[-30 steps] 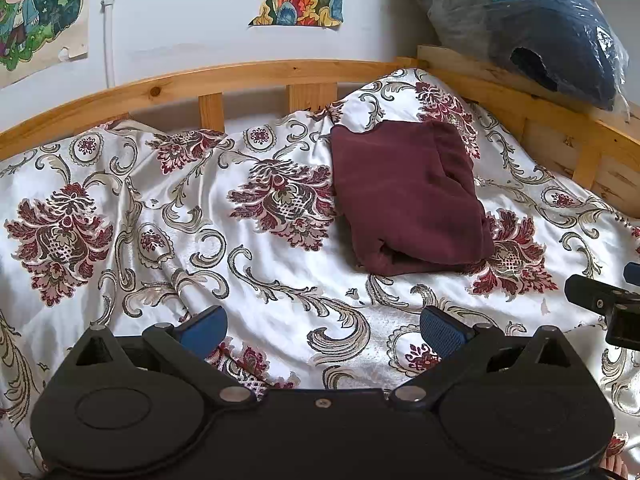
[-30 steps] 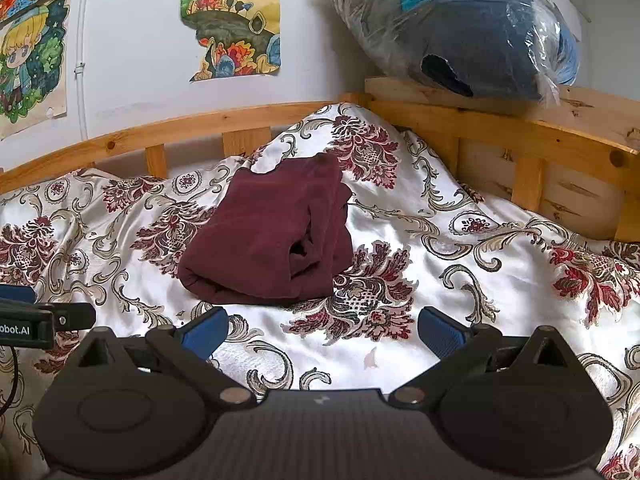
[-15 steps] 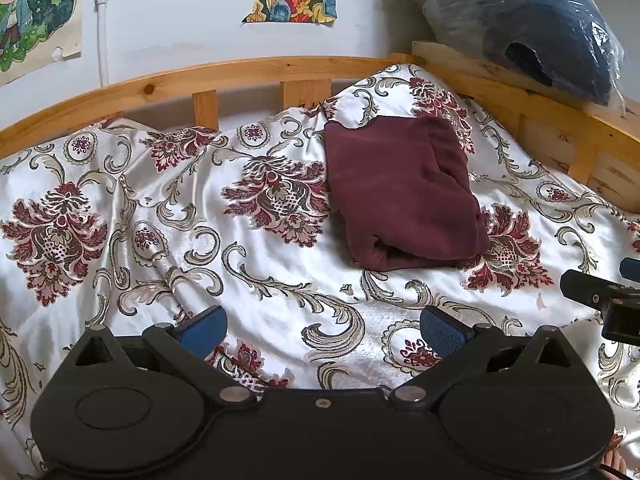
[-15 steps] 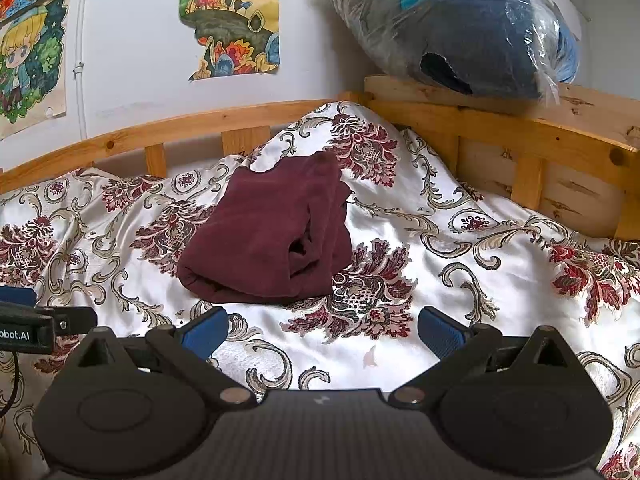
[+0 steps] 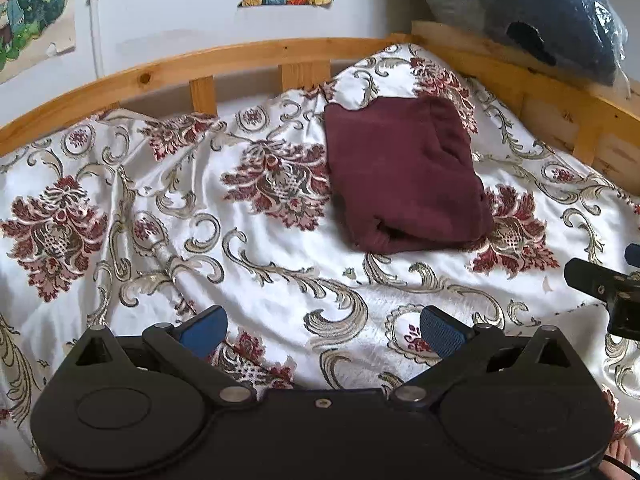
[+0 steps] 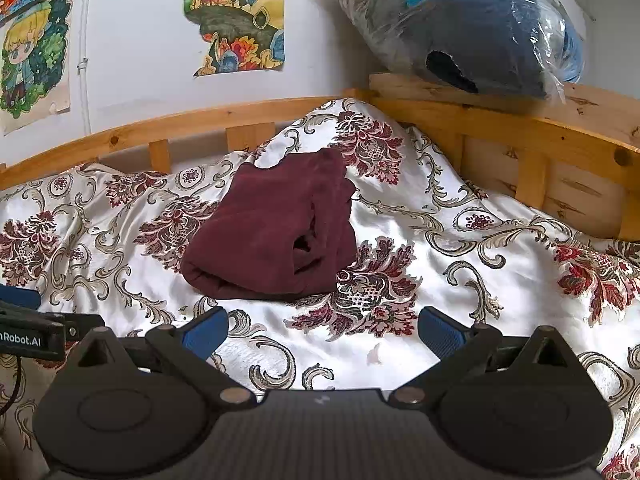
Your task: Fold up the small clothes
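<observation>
A folded maroon garment (image 5: 404, 176) lies on the floral bedspread (image 5: 160, 220) near the far right corner of the bed; it also shows in the right wrist view (image 6: 272, 232). My left gripper (image 5: 322, 330) is open and empty, held low over the bedspread well short of the garment. My right gripper (image 6: 323, 330) is open and empty, also short of the garment. The right gripper's tip shows at the right edge of the left wrist view (image 5: 608, 280), and the left gripper's tip at the left edge of the right wrist view (image 6: 36, 328).
A wooden bed rail (image 5: 240, 60) curves along the back and right (image 6: 520, 120). A plastic-wrapped dark bundle (image 6: 472, 24) rests on the right rail. Posters (image 6: 236, 16) hang on the white wall behind.
Both grippers have drifted slightly; the garment sits a little higher and further left in the left wrist view. Both stay open and the garment has not moved on the bed.
</observation>
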`<state>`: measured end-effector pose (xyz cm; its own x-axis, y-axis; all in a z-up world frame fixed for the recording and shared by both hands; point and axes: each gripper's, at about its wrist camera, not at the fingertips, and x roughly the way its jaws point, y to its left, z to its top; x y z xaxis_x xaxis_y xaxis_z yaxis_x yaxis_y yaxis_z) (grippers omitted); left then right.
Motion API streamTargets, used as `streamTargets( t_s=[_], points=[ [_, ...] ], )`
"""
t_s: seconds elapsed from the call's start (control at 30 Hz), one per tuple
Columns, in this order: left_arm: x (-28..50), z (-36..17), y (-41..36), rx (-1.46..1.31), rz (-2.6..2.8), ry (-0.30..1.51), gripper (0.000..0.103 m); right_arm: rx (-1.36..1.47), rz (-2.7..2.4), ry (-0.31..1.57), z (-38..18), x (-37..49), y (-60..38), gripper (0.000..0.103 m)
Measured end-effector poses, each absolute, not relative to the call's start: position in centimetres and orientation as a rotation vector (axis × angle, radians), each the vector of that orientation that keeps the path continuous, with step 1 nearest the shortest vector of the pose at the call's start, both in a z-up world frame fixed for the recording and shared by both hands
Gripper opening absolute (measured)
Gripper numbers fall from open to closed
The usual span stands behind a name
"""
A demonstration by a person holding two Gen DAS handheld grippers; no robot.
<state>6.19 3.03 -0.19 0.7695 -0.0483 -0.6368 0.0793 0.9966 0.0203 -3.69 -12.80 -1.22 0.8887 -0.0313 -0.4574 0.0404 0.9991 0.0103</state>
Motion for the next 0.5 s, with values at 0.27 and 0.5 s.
streamTargets(
  t_s=[0.27, 0.5],
  points=[
    [6.18, -0.24, 2.99, 0.048, -0.069, 0.697, 0.102, 0.026, -0.039, 0.482, -1.27, -3.66, -12.84, 0.103],
    [6.24, -0.28, 3.11, 0.047, -0.066, 0.706, 0.102, 0.027, -0.038, 0.483, -1.28, -3.63, -12.87, 0.103]
  ],
)
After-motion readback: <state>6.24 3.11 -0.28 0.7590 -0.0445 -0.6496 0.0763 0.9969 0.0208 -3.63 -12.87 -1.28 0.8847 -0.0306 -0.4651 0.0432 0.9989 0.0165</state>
